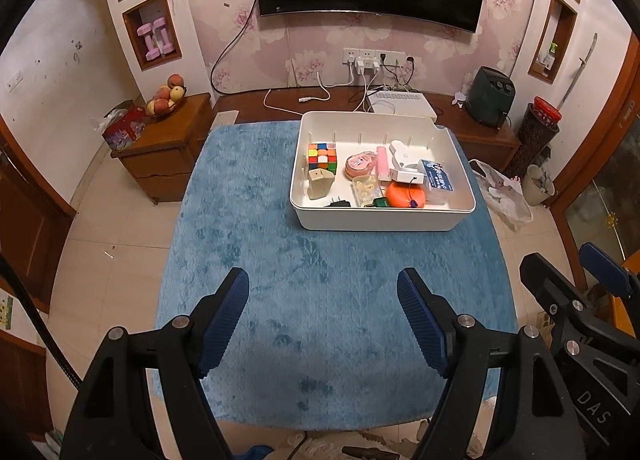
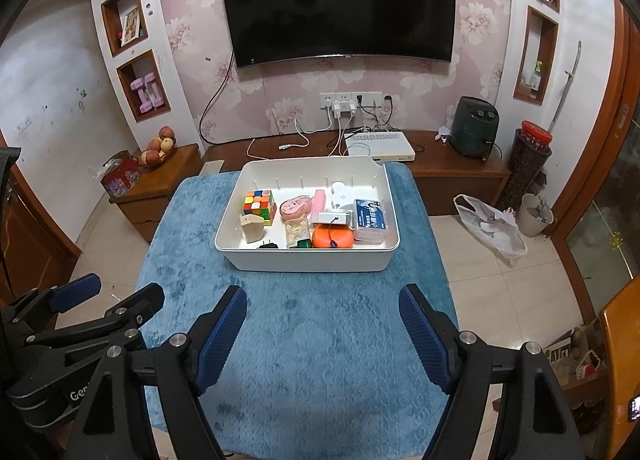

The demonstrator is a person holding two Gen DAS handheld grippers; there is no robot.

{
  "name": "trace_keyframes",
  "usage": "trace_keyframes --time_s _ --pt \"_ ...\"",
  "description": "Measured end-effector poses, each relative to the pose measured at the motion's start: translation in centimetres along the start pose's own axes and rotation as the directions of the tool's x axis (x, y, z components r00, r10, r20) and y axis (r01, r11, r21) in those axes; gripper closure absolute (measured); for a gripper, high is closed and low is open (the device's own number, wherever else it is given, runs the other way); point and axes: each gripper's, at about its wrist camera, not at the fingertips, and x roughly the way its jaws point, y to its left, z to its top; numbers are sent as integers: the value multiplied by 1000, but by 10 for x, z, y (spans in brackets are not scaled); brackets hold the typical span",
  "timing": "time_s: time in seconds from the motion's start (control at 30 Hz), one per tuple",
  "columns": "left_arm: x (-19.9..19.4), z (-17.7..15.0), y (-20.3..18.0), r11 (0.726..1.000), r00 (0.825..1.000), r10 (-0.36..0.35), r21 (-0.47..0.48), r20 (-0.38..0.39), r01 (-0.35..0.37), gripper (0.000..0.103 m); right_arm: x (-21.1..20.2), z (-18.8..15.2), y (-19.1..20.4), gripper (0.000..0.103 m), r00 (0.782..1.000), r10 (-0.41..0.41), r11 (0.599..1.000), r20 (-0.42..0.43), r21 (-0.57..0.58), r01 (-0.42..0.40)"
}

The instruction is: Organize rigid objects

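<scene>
- Nearest us, our left gripper (image 1: 323, 316) hangs over the blue cloth (image 1: 280, 260) short of the bin, fingers spread wide with nothing between them.
- Our right gripper (image 2: 323, 330) hangs over the same cloth, likewise spread and holding nothing; its handle is cut off by the frame edge.
- In the left view only part of the right gripper shows, at the right edge; in the right view the left gripper shows partly at the lower left.
- The white bin (image 2: 308, 260) sits on the cloth beyond both grippers, and the rigid objects all lie inside it.
- At the bin's near wall we see an orange disc (image 2: 333, 238), a black plug (image 2: 268, 246) and a green piece (image 2: 303, 244), the last two half hidden by the rim.
- In the bin's left part stand a beige block (image 2: 253, 229) and, behind it, a cube (image 2: 259, 204).
- In the bin's right part lies a blue-labelled box (image 2: 371, 220); its print is too small for us to read.
- The pink and white items mid-bin overlap, and we cannot tell what they are.
- Beyond the bin, a TV (image 2: 340, 4) hangs on the wall; its top is cut off in the left view.
</scene>
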Motion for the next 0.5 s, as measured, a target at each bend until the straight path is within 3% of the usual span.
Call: trace_keyframes --time_s 0.5 --pt "-1 0 2 1000 1000 3 4 -2 -3 23 0 -3 1 24 1000 -3 1000 -4 0 3"
